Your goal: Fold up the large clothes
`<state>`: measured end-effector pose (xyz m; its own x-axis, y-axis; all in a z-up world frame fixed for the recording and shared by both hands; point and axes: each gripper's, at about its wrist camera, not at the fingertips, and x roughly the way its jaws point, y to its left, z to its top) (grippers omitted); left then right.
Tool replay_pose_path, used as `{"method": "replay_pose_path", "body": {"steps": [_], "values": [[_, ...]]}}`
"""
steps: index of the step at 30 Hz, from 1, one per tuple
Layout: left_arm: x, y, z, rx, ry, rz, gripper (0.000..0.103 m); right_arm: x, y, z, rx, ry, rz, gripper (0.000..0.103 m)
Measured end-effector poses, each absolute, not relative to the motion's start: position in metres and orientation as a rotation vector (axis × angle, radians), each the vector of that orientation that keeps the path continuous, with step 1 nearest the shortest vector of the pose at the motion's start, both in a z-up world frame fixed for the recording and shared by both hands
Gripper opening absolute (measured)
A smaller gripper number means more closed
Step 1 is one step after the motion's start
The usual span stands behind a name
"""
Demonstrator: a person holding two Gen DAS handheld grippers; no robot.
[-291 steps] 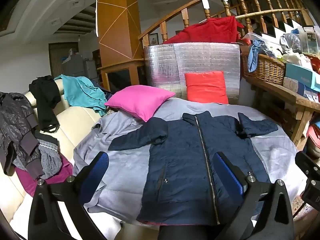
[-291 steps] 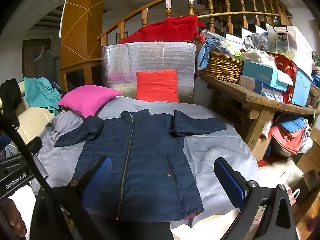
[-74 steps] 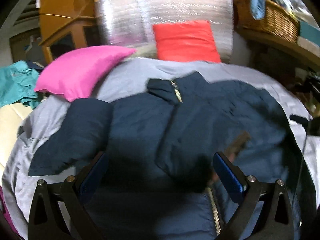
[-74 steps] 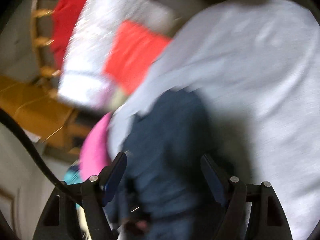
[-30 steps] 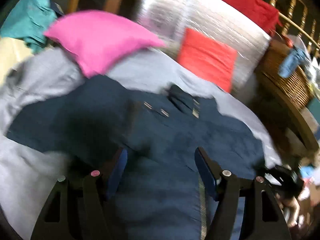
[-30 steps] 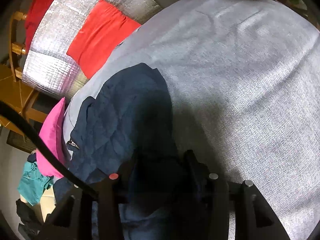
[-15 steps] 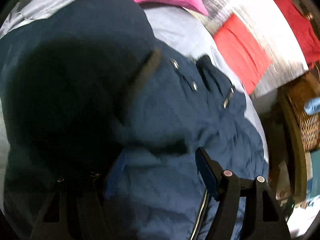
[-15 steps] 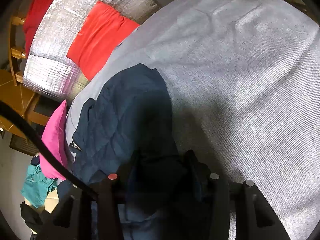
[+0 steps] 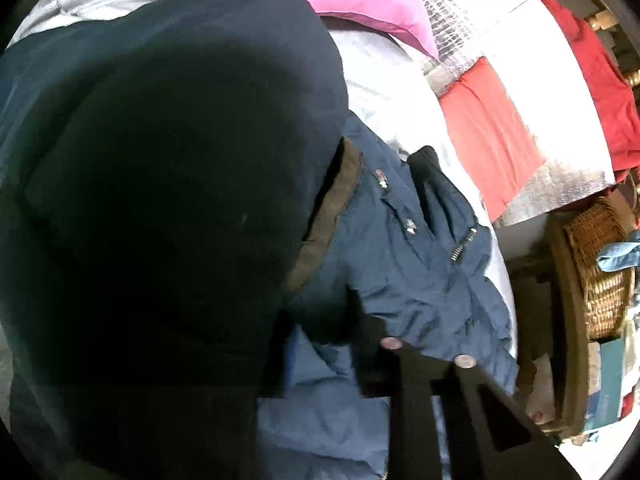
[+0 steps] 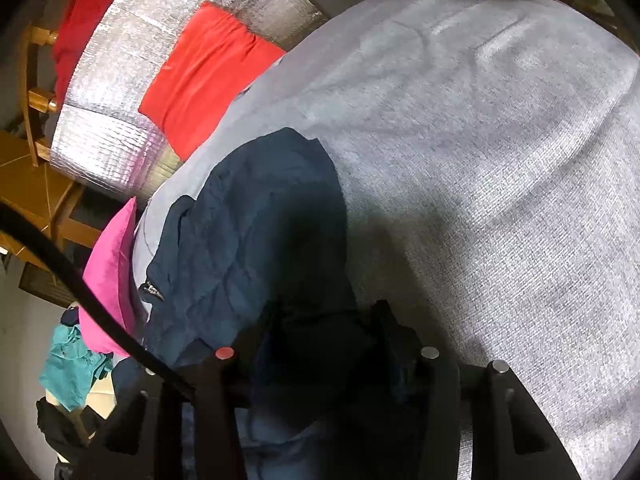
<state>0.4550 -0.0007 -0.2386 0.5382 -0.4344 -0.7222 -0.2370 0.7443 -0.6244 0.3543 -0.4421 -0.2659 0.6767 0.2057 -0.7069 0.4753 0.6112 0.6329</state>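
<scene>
The navy zip-up jacket (image 9: 400, 256) lies on the grey bed cover (image 10: 500, 152). In the left wrist view its left sleeve (image 9: 168, 168) is lifted and fills most of the frame, brown cuff lining toward the collar. My left gripper (image 9: 320, 344) is shut on this sleeve; only its right finger shows. In the right wrist view my right gripper (image 10: 320, 344) is shut on the jacket's right side (image 10: 256, 232), which is bunched between the fingers over the jacket body.
A pink pillow (image 9: 352, 4) and a red cushion (image 10: 208, 68) lean at the bed's head against a silver foil panel (image 10: 112, 120). A wicker basket (image 9: 600, 268) sits on a wooden shelf to the right. Teal clothing (image 10: 72, 364) lies on the left.
My left gripper has closed on the left sleeve and carried it up and inward over the jacket. My right gripper stays clamped on the right side, almost still.
</scene>
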Motion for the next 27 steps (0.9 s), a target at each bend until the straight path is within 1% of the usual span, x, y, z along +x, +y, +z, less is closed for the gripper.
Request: {"method": "replay_pose_path", "body": {"steps": [3,7,9,12,14,16,17,18,19,20,21,22,23,24,27], "values": [[0.444,-0.002,-0.226,-0.749,0.998,-0.151,0.014,0.353,-0.444,-0.265,0.933,0.837,-0.171,0.049],[0.426,-0.007,-0.203,-0.696,0.956,-0.182,0.014,0.351,-0.443,-0.260,0.910,0.822,-0.179,0.044],[0.418,-0.005,-0.197,-0.670,0.943,-0.182,0.014,0.350,-0.441,-0.255,0.893,0.808,-0.181,0.044],[0.413,-0.001,-0.203,-0.616,0.974,-0.153,0.014,0.352,-0.437,-0.252,0.859,0.810,-0.189,0.044],[0.416,0.000,-0.216,-0.596,1.026,-0.126,0.014,0.357,-0.434,-0.258,0.840,0.852,-0.205,0.043],[0.422,-0.002,-0.229,-0.574,1.090,-0.109,0.015,0.357,-0.434,-0.258,0.836,0.850,-0.209,0.043],[0.422,-0.002,-0.232,-0.573,1.109,-0.106,0.018,0.357,-0.433,-0.257,0.836,0.855,-0.211,0.044],[0.422,0.000,-0.233,-0.587,1.119,-0.107,0.019,0.356,-0.434,-0.255,0.838,0.859,-0.215,0.046],[0.421,0.001,-0.230,-0.598,1.126,-0.110,0.020,0.355,-0.434,-0.254,0.843,0.863,-0.224,0.051],[0.419,0.003,-0.229,-0.599,1.129,-0.110,0.023,0.353,-0.435,-0.251,0.842,0.870,-0.237,0.058],[0.417,0.004,-0.226,-0.587,1.137,-0.102,0.030,0.351,-0.436,-0.248,0.836,0.872,-0.248,0.059],[0.414,0.007,-0.222,-0.569,1.147,-0.094,0.035,0.348,-0.437,-0.244,0.823,0.864,-0.265,0.059],[0.410,0.011,-0.219,-0.564,1.149,-0.093,0.043,0.344,-0.438,-0.240,0.811,0.852,-0.280,0.059],[0.404,0.017,-0.215,-0.569,1.142,-0.096,0.046,0.340,-0.440,-0.234,0.795,0.835,-0.298,0.059],[0.384,0.045,-0.205,-0.601,1.101,-0.108,0.049,0.324,-0.443,-0.214,0.772,0.753,-0.312,0.059]]}}
